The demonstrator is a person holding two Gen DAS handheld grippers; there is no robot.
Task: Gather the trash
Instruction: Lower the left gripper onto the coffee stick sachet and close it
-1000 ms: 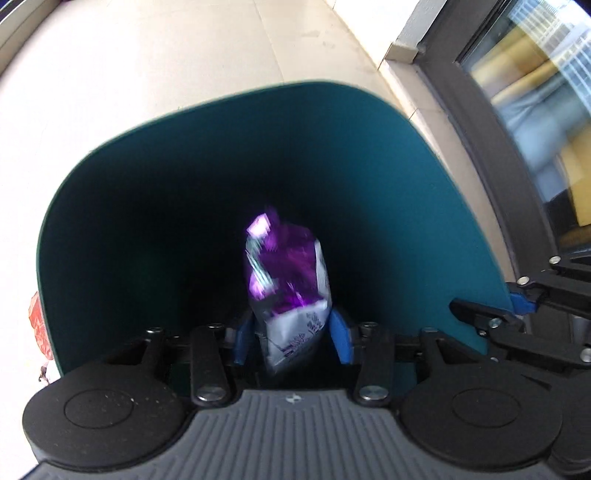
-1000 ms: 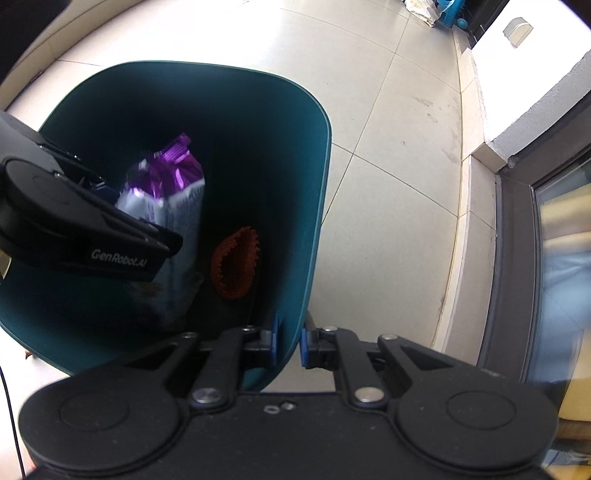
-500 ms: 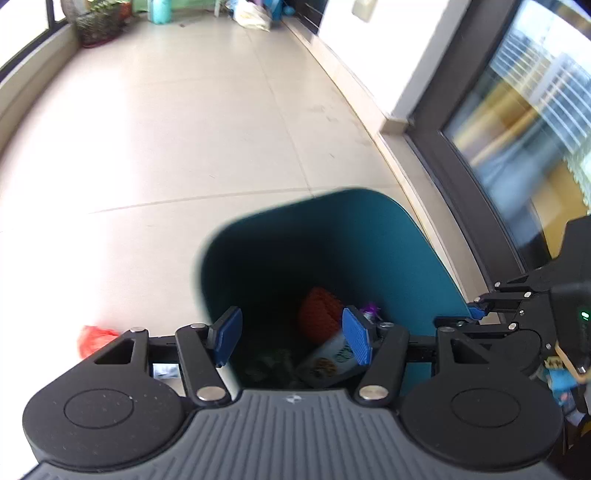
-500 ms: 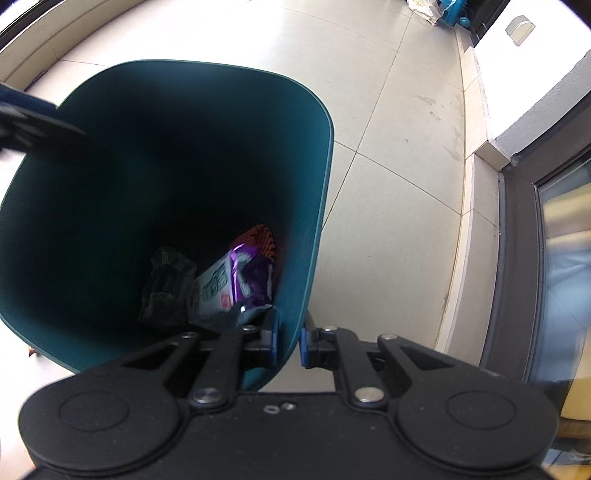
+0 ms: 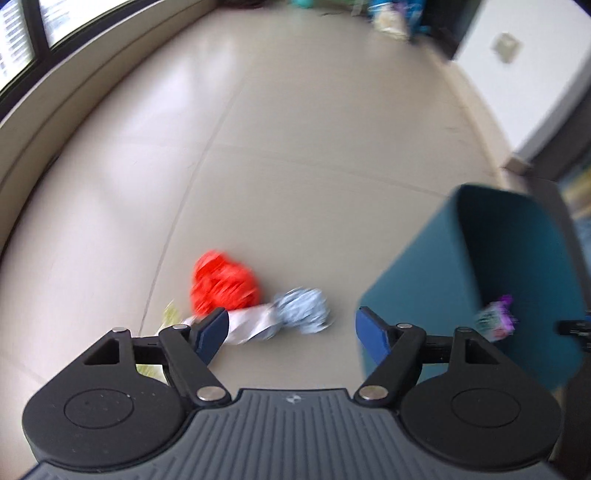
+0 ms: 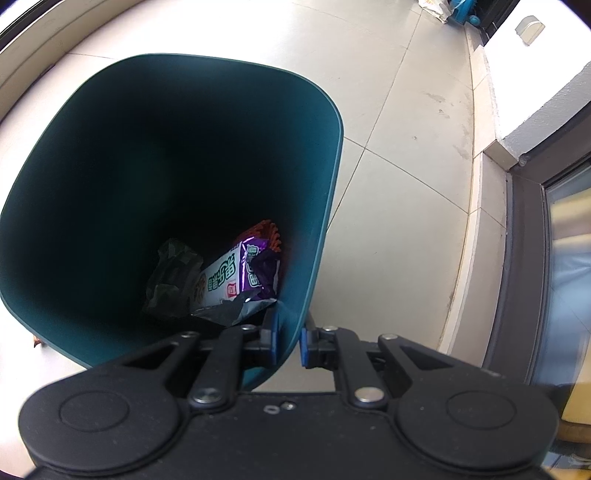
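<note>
My right gripper (image 6: 289, 341) is shut on the near rim of the teal trash bin (image 6: 325, 184) and holds it tilted. Inside lie a purple snack wrapper (image 6: 240, 273), a dark crumpled wrapper (image 6: 170, 280) and something orange-red (image 6: 267, 232). My left gripper (image 5: 291, 332) is open and empty, above the floor to the left of the bin (image 5: 424, 266). Just beyond it on the floor lie a crumpled red wrapper (image 5: 221, 284), a pale blue and white crumpled wrapper (image 5: 301, 310) and a yellowish scrap (image 5: 170, 314). The left wrist view is motion-blurred.
Beige tiled floor (image 5: 295, 147) stretches ahead. A low window sill (image 5: 55, 110) runs along the left. A dark door frame and glass (image 6: 528, 258) stand on the right beside a white wall (image 5: 535, 74). Bags and clutter (image 5: 388, 14) lie at the far end.
My left gripper let the purple wrapper fall into the bin, opened, then pulled out and swung left toward the trash on the floor. My right gripper has kept its hold on the bin rim.
</note>
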